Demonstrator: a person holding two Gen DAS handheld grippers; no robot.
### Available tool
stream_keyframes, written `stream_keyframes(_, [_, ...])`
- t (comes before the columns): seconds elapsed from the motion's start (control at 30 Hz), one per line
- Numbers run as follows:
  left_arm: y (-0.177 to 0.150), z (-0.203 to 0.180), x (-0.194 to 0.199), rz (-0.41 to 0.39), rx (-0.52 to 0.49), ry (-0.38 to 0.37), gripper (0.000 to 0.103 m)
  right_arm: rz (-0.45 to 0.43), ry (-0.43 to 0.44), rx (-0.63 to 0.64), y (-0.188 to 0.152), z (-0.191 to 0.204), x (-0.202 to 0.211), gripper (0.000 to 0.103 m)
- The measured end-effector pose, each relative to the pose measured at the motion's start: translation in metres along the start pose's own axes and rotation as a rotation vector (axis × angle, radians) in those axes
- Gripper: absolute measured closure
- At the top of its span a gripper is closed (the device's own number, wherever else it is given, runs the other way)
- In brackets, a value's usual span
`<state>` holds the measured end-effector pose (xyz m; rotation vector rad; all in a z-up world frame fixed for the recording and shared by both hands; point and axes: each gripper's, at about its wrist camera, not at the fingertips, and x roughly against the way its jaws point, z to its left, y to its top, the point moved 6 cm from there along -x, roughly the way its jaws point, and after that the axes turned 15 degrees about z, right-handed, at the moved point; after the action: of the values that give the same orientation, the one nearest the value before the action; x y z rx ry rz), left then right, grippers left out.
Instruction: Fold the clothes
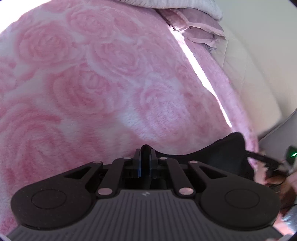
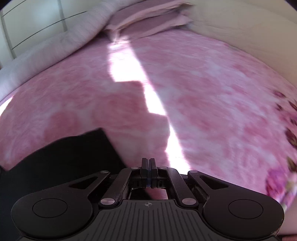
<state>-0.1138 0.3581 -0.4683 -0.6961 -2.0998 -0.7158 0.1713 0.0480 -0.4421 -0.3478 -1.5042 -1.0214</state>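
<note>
A black garment (image 1: pixel 219 153) lies on a pink rose-patterned blanket (image 1: pixel 96 77). My left gripper (image 1: pixel 145 151) is shut, with a fold of the black cloth pinched between its fingers; the cloth spreads to the right behind it. In the right wrist view the black garment (image 2: pixel 61 157) lies at the lower left on the blanket (image 2: pixel 213 111). My right gripper (image 2: pixel 148 163) is shut with its fingers together, just right of the garment's edge; nothing shows between them. The right view is motion-blurred.
Pale pillows and folded pink bedding (image 1: pixel 196 26) lie at the far end of the bed; they also show in the right wrist view (image 2: pixel 144 16). A bright sunlight strip (image 2: pixel 130 70) crosses the blanket. A cream wall (image 1: pixel 256 74) stands at the right.
</note>
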Motion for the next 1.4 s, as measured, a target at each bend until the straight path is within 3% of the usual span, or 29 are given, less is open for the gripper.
stream_keyframes(0.1, [0.002,0.001,0.021,-0.098,0.033,0.034,0.089,-0.045,0.059,-0.097,-0.001,-0.01,0.022,0.1])
stream_keyframes(0.13, [0.0,0.003,0.032,-0.127,0.05,0.046,0.088,-0.059,0.077,-0.117,-0.001,-0.012,0.031,0.091])
stream_keyframes(0.23, [-0.008,0.011,0.067,-0.214,0.105,0.084,0.084,-0.098,0.103,-0.159,-0.005,-0.015,0.058,0.046])
stream_keyframes(0.27, [-0.016,0.011,0.075,-0.216,0.104,0.089,0.084,-0.105,0.096,-0.177,-0.009,-0.017,0.065,0.042])
stream_keyframes(0.37, [-0.049,0.005,0.091,-0.189,0.098,0.061,0.084,-0.084,0.111,-0.258,-0.032,-0.027,0.075,0.042])
stream_keyframes(0.53, [-0.111,0.005,0.104,-0.143,0.169,0.01,0.084,-0.062,0.234,-0.374,-0.067,-0.031,0.067,0.046])
stream_keyframes(0.6, [-0.132,0.009,0.108,-0.146,0.188,0.014,0.084,-0.073,0.271,-0.387,-0.067,-0.027,0.061,0.058])
stream_keyframes(0.63, [-0.141,0.011,0.11,-0.151,0.188,0.024,0.084,-0.076,0.283,-0.39,-0.066,-0.026,0.058,0.08])
stream_keyframes(0.67, [-0.151,0.013,0.111,-0.155,0.189,0.034,0.084,-0.071,0.273,-0.383,-0.064,-0.025,0.055,0.088])
stream_keyframes(0.73, [-0.168,0.018,0.113,-0.164,0.188,0.065,0.084,-0.094,0.178,-0.316,-0.06,-0.022,0.054,0.091])
stream_keyframes(0.87, [-0.2,0.032,0.123,-0.178,0.152,0.164,0.084,-0.112,0.052,-0.226,-0.064,-0.011,0.048,0.087])
stream_keyframes(0.93, [-0.214,0.037,0.131,-0.205,0.137,0.175,0.084,-0.154,-0.061,-0.182,-0.069,-0.001,0.06,0.083])
stream_keyframes(1.0, [-0.225,0.04,0.138,-0.225,0.116,0.183,0.084,-0.217,-0.187,-0.135,-0.076,0.013,0.076,0.076])
stream_keyframes(1.03, [-0.23,0.04,0.139,-0.234,0.096,0.19,0.084,-0.252,-0.21,-0.103,-0.082,0.024,0.083,0.066])
stream_keyframes(1.07, [-0.235,0.039,0.14,-0.244,0.075,0.196,0.084,-0.283,-0.19,-0.056,-0.09,0.039,0.089,0.056])
stream_keyframes(1.13, [-0.245,0.038,0.139,-0.264,0.044,0.204,0.084,-0.306,-0.12,0.046,-0.113,0.069,0.09,0.049])
stream_keyframes(1.23, [-0.268,0.035,0.138,-0.29,0.023,0.212,0.083,-0.287,-0.032,0.181,-0.153,0.106,0.076,0.047])
stream_keyframes(1.33, [-0.301,0.03,0.143,-0.337,0.004,0.255,0.083,-0.222,-0.079,0.238,-0.192,0.118,0.053,0.048])
stream_keyframes(1.4, [-0.325,0.024,0.152,-0.365,0.016,0.275,0.083,-0.262,-0.118,0.226,-0.209,0.121,0.069,0.047])
